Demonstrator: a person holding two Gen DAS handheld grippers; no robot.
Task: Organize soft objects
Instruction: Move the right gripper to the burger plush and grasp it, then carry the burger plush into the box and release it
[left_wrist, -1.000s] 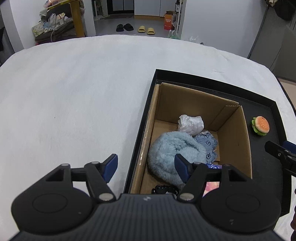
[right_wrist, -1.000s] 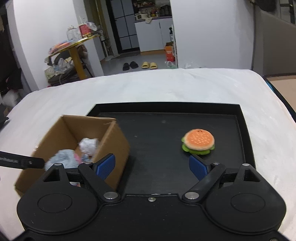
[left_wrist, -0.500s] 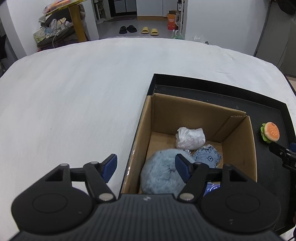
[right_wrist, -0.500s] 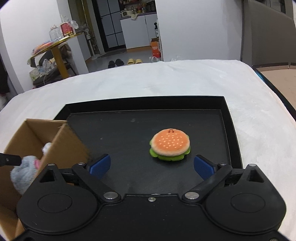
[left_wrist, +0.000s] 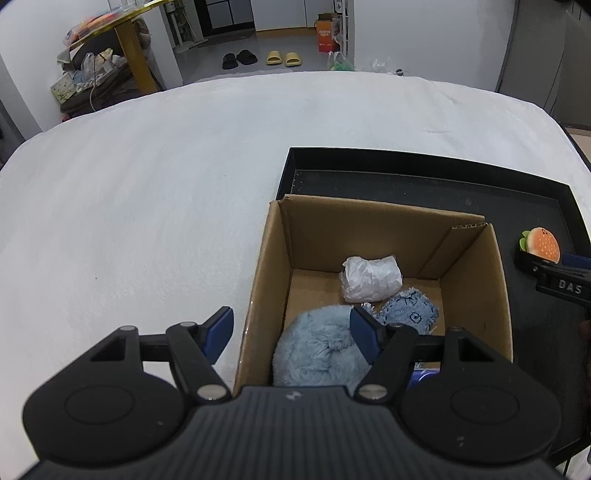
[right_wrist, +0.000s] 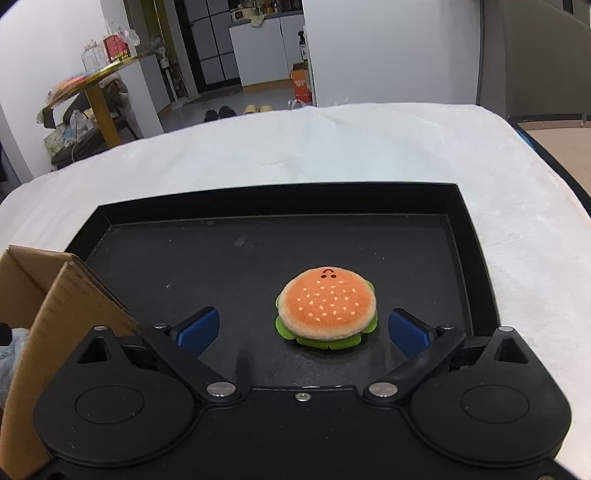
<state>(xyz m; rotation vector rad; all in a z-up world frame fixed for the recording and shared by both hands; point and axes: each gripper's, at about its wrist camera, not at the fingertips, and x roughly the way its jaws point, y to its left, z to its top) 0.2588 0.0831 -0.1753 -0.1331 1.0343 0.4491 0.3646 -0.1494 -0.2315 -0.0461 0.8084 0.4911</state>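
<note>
A plush hamburger (right_wrist: 327, 308) lies on the black tray (right_wrist: 258, 206). My right gripper (right_wrist: 304, 328) is open, its blue pads on either side of the hamburger and just short of it. The hamburger also shows at the right edge of the left wrist view (left_wrist: 541, 245), with the right gripper's finger beside it. My left gripper (left_wrist: 291, 330) is open and empty above the left wall of a cardboard box (left_wrist: 369, 221). Inside the box lie a fluffy light-blue plush (left_wrist: 314, 349), a denim pouch (left_wrist: 412, 312) and a white crumpled bundle (left_wrist: 371, 277).
The tray sits on a white padded table (left_wrist: 147, 184). The box stands in the tray's left part (right_wrist: 48, 295). Beyond the table are a yellow side table with clutter (left_wrist: 110, 55) and shoes on the floor (left_wrist: 258, 57).
My right gripper has moved right and forward, so the hamburger now sits between its open fingers. My left gripper has drawn back and up from the box, still open.
</note>
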